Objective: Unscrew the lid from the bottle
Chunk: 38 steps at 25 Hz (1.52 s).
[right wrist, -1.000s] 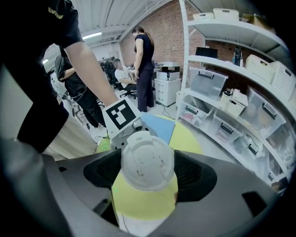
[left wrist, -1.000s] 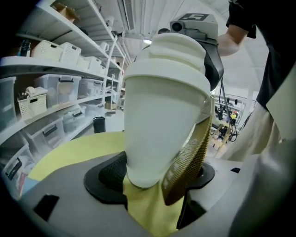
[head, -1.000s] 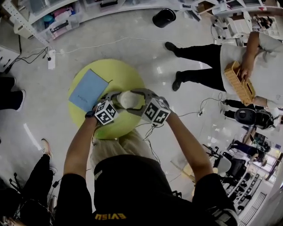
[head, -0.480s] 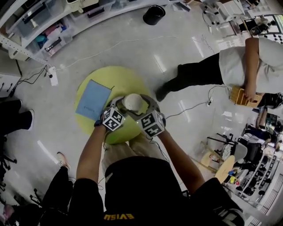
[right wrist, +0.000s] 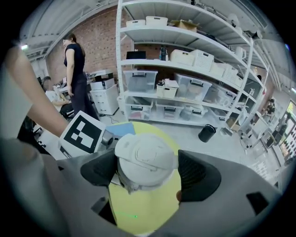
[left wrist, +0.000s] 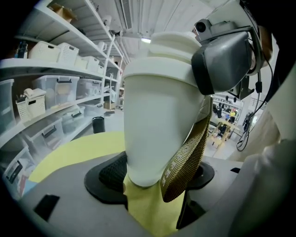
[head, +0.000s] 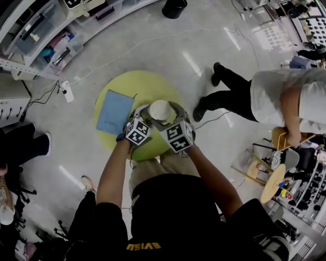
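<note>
A white bottle (left wrist: 159,125) with a white lid (left wrist: 173,46) and an olive strap (left wrist: 187,157) is held just above a round yellow table (head: 127,84). My left gripper (left wrist: 157,178) is shut on the bottle's lower body, with the strap hanging over its right pad. From above, the left gripper (head: 153,120) and the right gripper (head: 164,116) meet at the lid (head: 159,109). In the right gripper view the lid (right wrist: 145,155) sits between the jaws of my right gripper (right wrist: 145,171). That gripper is open, and its right pad (right wrist: 196,173) stands slightly off the lid.
A blue sheet (head: 114,112) lies on the table's left half. A person in a white top (head: 275,97) stands to the right on the floor. Shelves with plastic bins (head: 46,35) line the far side, with a black bin (head: 174,7) nearby. Cables cross the floor.
The head view has swung, so table and grippers sit higher in the frame. Both grippers stay together at the bottle. The person on the right has stepped along.
</note>
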Each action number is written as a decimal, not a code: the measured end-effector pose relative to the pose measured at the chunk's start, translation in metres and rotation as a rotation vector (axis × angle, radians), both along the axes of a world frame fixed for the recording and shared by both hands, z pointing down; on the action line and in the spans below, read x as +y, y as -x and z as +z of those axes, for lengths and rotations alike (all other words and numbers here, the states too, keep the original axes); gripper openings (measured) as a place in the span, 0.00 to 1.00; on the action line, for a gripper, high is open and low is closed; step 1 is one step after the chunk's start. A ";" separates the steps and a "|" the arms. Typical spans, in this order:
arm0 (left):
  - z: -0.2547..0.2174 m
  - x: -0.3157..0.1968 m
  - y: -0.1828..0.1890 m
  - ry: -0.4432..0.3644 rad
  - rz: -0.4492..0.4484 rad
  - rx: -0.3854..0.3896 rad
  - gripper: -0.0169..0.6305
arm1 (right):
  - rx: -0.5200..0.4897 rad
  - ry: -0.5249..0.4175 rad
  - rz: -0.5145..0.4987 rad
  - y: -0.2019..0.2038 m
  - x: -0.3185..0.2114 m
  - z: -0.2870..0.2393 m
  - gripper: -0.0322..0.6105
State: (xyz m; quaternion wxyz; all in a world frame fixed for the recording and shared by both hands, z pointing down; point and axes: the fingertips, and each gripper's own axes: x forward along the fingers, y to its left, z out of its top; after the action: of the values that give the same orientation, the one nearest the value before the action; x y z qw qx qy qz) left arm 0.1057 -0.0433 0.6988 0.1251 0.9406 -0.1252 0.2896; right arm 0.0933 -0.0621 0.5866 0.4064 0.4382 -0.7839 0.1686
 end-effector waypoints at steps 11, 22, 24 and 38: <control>0.001 0.000 0.009 0.006 0.020 -0.022 0.54 | 0.016 0.032 -0.162 0.007 0.001 -0.002 0.68; 0.005 -0.001 0.009 0.014 0.023 -0.044 0.53 | 0.038 0.110 -0.424 0.006 0.006 -0.003 0.64; 0.005 -0.002 0.008 0.016 0.029 -0.048 0.53 | 0.053 0.130 -0.465 0.004 0.006 -0.004 0.63; 0.009 -0.003 0.005 -0.006 0.058 -0.073 0.53 | 0.292 0.215 -0.880 -0.013 0.015 0.001 0.55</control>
State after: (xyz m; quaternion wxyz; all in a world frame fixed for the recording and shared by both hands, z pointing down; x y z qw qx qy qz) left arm 0.1004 -0.0462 0.7078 0.1092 0.9330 -0.1031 0.3270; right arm 0.1060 -0.0468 0.5876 0.5881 0.0392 -0.8078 -0.0027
